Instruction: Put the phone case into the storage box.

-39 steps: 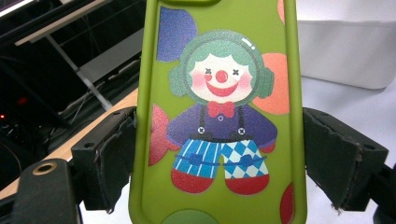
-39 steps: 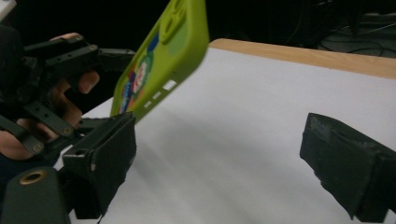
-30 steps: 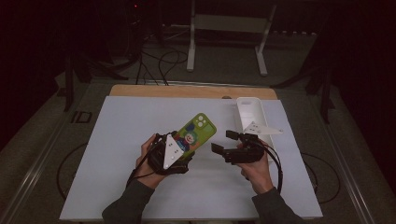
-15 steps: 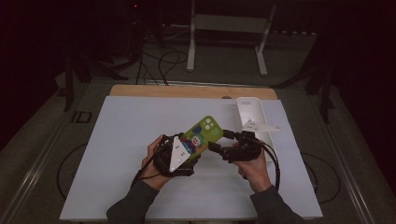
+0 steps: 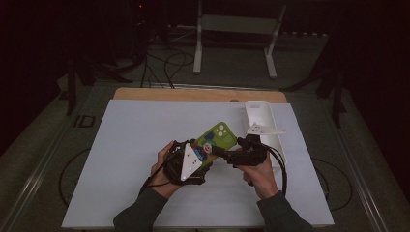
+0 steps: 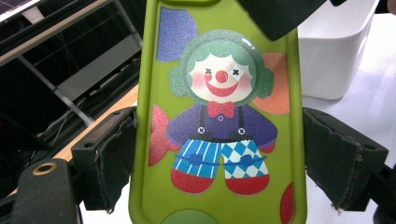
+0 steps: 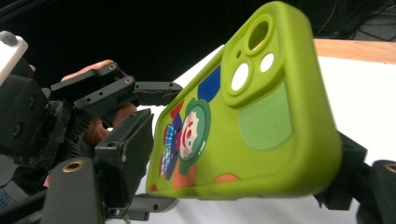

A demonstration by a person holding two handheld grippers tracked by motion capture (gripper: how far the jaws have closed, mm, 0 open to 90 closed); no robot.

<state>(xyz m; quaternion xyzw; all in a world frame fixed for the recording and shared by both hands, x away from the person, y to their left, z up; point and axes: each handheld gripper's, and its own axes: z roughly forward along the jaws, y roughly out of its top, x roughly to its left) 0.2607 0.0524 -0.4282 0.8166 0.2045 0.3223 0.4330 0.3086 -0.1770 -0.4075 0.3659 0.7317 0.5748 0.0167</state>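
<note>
Near the white bin (image 5: 263, 126), just to its left, we see the green phone case (image 5: 216, 139) held up off the white table sheet (image 5: 121, 145) — clown print facing up. Left gripper (image 5: 205, 157) clamps it across its width, pads tight on both long edges, as the left gripper view shows (image 6: 219, 112). Right gripper (image 5: 223, 153) comes in from the bin side at the case's camera end; its jaws have just been closing, with the case (image 7: 252, 116) between them in the right gripper view. One right pad (image 7: 123, 154) sits at the case's edge — we can't tell if it presses yet. Bin stands behind the case, apart from it.
</note>
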